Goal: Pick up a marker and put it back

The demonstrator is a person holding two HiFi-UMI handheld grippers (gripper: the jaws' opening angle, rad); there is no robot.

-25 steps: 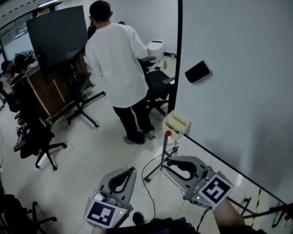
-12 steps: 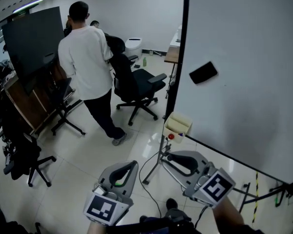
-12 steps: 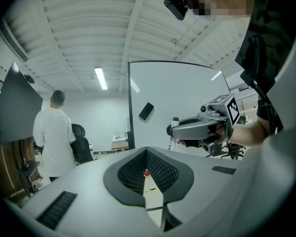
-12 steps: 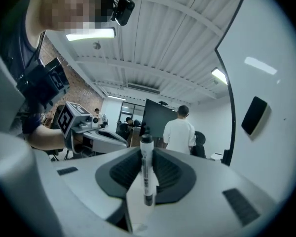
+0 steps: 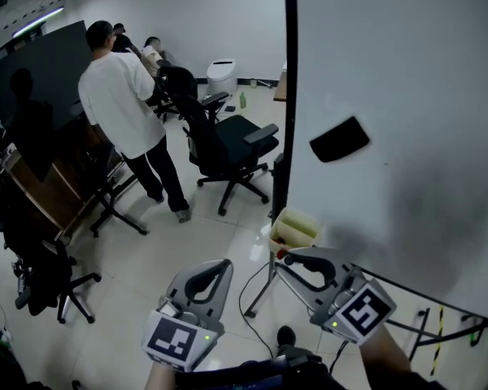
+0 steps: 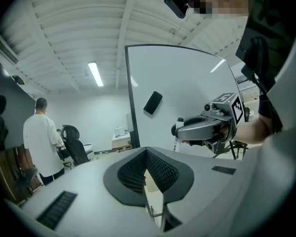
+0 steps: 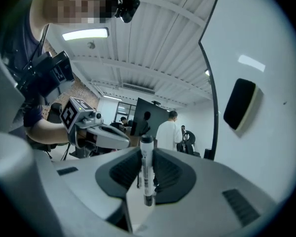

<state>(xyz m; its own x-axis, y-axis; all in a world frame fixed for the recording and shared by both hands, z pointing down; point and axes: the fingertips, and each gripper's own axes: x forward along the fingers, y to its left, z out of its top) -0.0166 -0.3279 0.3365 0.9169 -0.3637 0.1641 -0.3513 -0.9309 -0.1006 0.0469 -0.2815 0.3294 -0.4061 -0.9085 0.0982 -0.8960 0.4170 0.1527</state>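
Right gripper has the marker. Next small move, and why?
Probably ease the right gripper forward to bring the marker over the tray. Its jaws clamp the marker upright, and in the head view the tray sits just beyond its tips, not yet under the marker.

Left gripper (image 6: 146, 152) fills the bottom: grey body, black ribbed pads, jaws nearly together with only a thin slit, nothing between them. Past it, the right gripper (image 6: 175, 130) comes in from the right, level, with a marker (image 6: 176, 141) upright at its jaw tips, cap up. Its marker cube (image 6: 235, 107) is behind, with a hand on the grip. Whiteboard (image 6: 187, 93) stands behind on a dark frame, with a black eraser (image 6: 153, 102) stuck on it, tilted. Far left is a person in a white shirt (image 6: 39, 137), back turned, just beside a black office chair (image 6: 74, 149). Dark screen (image 6: 2, 117) at the left edge. Ceiling light (image 6: 95, 74) is on.
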